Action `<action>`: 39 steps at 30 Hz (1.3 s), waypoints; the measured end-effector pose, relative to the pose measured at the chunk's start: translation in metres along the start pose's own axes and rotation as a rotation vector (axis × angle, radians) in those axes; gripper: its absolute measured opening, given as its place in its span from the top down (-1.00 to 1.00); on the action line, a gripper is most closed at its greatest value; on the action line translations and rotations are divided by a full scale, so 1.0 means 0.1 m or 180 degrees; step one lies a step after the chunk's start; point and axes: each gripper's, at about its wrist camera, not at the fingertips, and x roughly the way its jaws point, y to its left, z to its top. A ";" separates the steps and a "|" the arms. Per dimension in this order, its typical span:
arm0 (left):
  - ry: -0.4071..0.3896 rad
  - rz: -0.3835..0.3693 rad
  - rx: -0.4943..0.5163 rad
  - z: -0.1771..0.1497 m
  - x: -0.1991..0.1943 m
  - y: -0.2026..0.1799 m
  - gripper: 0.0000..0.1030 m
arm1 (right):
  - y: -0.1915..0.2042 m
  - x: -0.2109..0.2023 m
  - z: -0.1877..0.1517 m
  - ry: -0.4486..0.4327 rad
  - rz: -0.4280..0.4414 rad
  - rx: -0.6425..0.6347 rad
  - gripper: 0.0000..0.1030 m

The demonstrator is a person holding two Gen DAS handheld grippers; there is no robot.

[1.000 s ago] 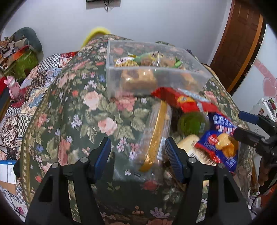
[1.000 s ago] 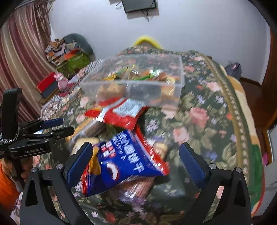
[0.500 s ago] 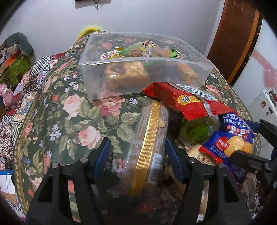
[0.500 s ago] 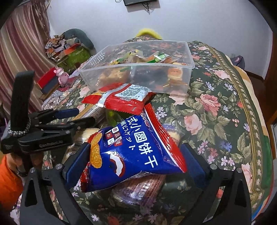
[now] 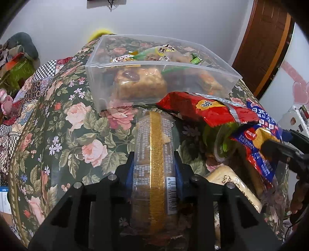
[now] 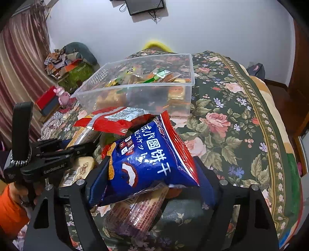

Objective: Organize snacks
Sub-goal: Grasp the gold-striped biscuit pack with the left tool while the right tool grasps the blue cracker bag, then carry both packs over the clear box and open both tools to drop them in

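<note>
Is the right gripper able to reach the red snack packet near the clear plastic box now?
Probably not directly: the right gripper is closing around the blue biscuit bag, which lies between it and the red snack packet and partly over it.

- I read this as a home bedroom: a bed under a floral blanket (image 6: 231, 125) carries the snacks.
- Striped curtains (image 6: 21, 63) hang past its left edge, beside a pile of clothes (image 6: 63, 56).
- A brown wooden door (image 5: 268, 44) and a wall-mounted screen (image 6: 145, 6) on the plain wall.
</note>
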 end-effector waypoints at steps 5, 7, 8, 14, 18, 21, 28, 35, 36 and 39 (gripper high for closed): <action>-0.0015 0.0000 -0.0023 -0.03 -0.08 0.03 0.31 | -0.02 -0.05 0.02 -0.0046 0.0008 0.0014 -0.23; -0.0053 -0.0005 -0.0045 -0.04 -0.15 0.05 0.31 | -0.04 -0.07 0.03 -0.0062 0.0020 0.0031 -0.18; -0.0073 -0.0009 -0.0053 -0.05 -0.19 0.05 0.31 | -0.04 -0.08 0.04 -0.0075 0.0022 0.0033 -0.15; -0.0246 -0.0009 -0.0086 0.05 -0.45 0.09 0.31 | -0.06 -0.21 0.10 -0.0187 0.0006 0.0025 0.01; -0.0359 0.0002 -0.0106 0.14 -0.59 0.11 0.31 | -0.04 -0.28 0.14 -0.0274 -0.0064 -0.0042 0.05; -0.0430 -0.0015 -0.0133 0.21 -0.69 0.13 0.31 | -0.06 -0.31 0.16 -0.0302 -0.0061 -0.0038 0.06; -0.0546 -0.0022 -0.0152 0.43 -0.84 0.14 0.31 | -0.09 -0.42 0.33 -0.0454 -0.0092 -0.0056 0.06; -0.0686 -0.0020 -0.0143 0.75 -0.91 0.16 0.31 | -0.05 -0.51 0.61 -0.0680 -0.0115 -0.0139 0.06; -0.0694 -0.0030 -0.0146 0.80 -0.90 0.16 0.31 | -0.04 -0.51 0.66 -0.0718 -0.0112 -0.0150 0.06; -0.0717 -0.0027 -0.0148 0.92 -0.86 0.17 0.31 | -0.02 -0.51 0.80 -0.0810 -0.0095 -0.0172 0.06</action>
